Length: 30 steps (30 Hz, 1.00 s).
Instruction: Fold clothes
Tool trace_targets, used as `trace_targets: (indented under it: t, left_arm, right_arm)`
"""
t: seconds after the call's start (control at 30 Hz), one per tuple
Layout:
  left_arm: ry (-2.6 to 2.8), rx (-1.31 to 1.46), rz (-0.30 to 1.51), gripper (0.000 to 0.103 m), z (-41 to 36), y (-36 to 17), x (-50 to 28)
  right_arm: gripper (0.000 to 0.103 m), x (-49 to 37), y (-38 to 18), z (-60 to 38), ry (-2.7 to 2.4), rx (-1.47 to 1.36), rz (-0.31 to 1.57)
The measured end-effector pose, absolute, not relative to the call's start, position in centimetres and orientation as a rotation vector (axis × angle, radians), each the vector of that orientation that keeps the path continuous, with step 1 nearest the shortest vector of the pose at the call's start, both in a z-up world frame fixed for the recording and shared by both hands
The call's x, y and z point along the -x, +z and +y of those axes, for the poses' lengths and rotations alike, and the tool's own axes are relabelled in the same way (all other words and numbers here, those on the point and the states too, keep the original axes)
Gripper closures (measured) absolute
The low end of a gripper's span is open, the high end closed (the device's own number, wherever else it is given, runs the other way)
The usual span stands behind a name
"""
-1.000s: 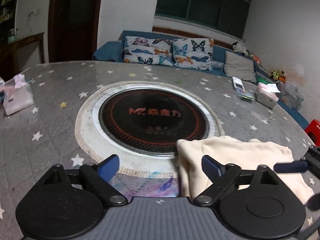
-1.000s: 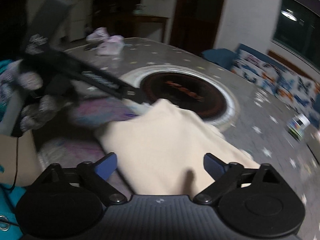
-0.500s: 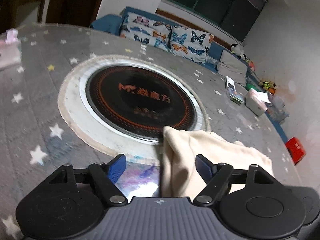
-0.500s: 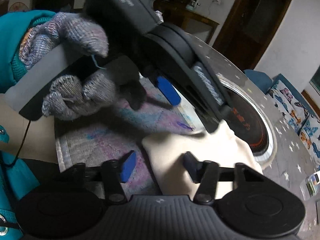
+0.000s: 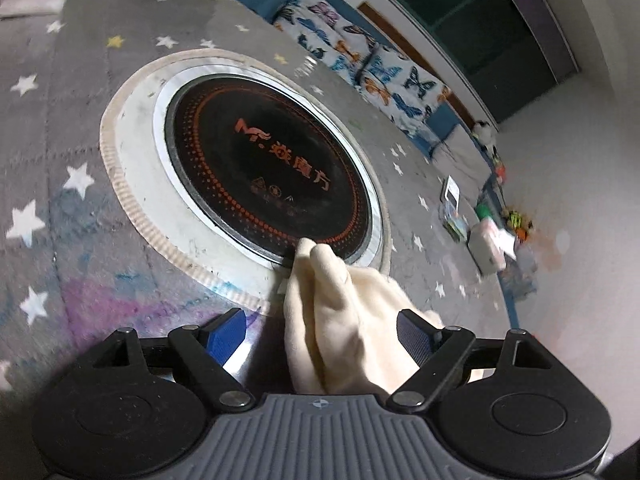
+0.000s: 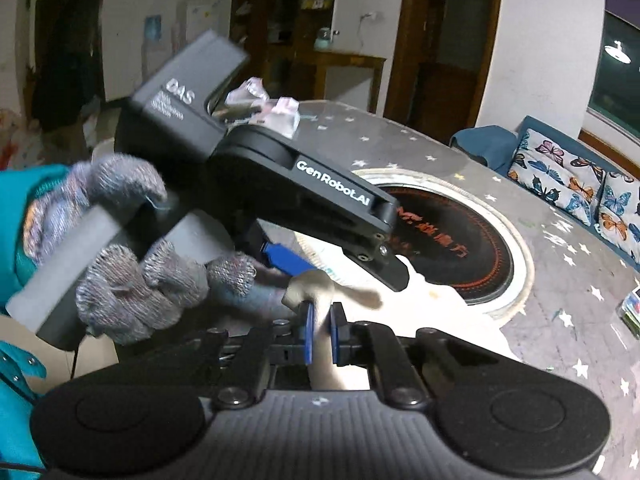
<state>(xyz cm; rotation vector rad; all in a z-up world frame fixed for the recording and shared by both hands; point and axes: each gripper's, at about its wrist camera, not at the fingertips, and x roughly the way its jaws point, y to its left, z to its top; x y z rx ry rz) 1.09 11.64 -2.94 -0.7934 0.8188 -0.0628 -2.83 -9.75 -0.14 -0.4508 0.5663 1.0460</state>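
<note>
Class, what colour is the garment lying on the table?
Cream. The garment shows best in the left wrist view, lying beside the black round hob.

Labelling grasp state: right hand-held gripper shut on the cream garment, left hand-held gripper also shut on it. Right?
Half right. The right hand-held gripper is shut on a fold of the cream garment, as the right wrist view shows. The left hand-held gripper is not: the left wrist view shows its jaws wide open, the garment lying between them ungripped.
</note>
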Motion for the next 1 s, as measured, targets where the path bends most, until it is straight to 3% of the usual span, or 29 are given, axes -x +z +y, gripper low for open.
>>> trace_targets:
  t: [0.2,0.3,0.37,0.43,0.7,0.83,1.0]
  left_arm:
    - [-0.086,0.829,0.831,0.022,10.9,-3.2,-1.7]
    - [-0.107,0.846,0.849,0.042,10.5,-3.7,-2.1]
    - [-0.115,0.851,0.868,0.071,10.2,-4.2,-2.3]
    - [-0.123,0.851,0.878,0.080,10.0,-4.5,-2.5]
    - [-0.128,0.775,0.853,0.082,9.7,-4.3,-2.2]
    - [-0.128,0.738,0.843,0.082,9.4,-4.0,-2.1]
    - [-0.126,0.696,0.834,0.082,8.9,-3.7,-2.1]
  right_arm:
    - [0.096,3.0,0.3,-10.2,1.057,0.425,0.560]
    - [0.096,3.2,0.3,-10.4,1.065,0.416,0.561]
    - [0.096,3.1,0.2,-10.5,1.065,0.408,0.563]
    - [0.094,2.8,0.0,-10.6,1.063,0.400,0.568]
    - [0.082,0.5,0.0,-15.4,0.907,0.303,0.621]
    - [0.069,-2.1,-0.5,-19.1,0.742,0.262,0.652]
    - [0.064,-5.5,-1.9,-24.2,0.550,0.169,0.696]
